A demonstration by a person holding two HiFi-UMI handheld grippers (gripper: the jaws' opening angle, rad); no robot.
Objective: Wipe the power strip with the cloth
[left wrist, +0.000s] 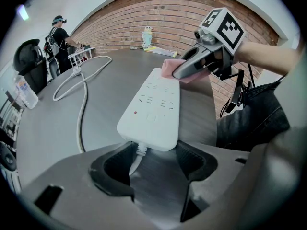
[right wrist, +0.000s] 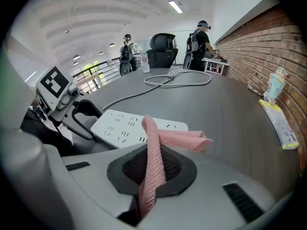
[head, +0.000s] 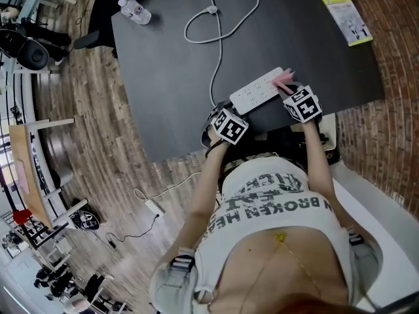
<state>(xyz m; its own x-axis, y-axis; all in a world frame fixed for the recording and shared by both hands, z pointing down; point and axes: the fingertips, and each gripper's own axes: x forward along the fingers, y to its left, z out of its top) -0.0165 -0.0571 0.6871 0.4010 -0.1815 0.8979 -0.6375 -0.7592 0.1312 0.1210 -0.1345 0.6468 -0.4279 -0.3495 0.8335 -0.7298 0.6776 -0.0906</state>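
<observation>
The strip lies near the table's front edge, blocked at both ends: the left gripper at the cord end, and the right gripper with the cloth at the other. The cord loops across the middle. Bare tabletop flanks it. The bottle and leaflet sit at the far corners.

Loft-style office: brick wall, office chair, big desk.

A white power strip lies mid-frame on the dark table, its cable looping toward the top edge. The left gripper sits at its lower-left end. The right gripper meets a pink cloth at its upper-right end.
</observation>
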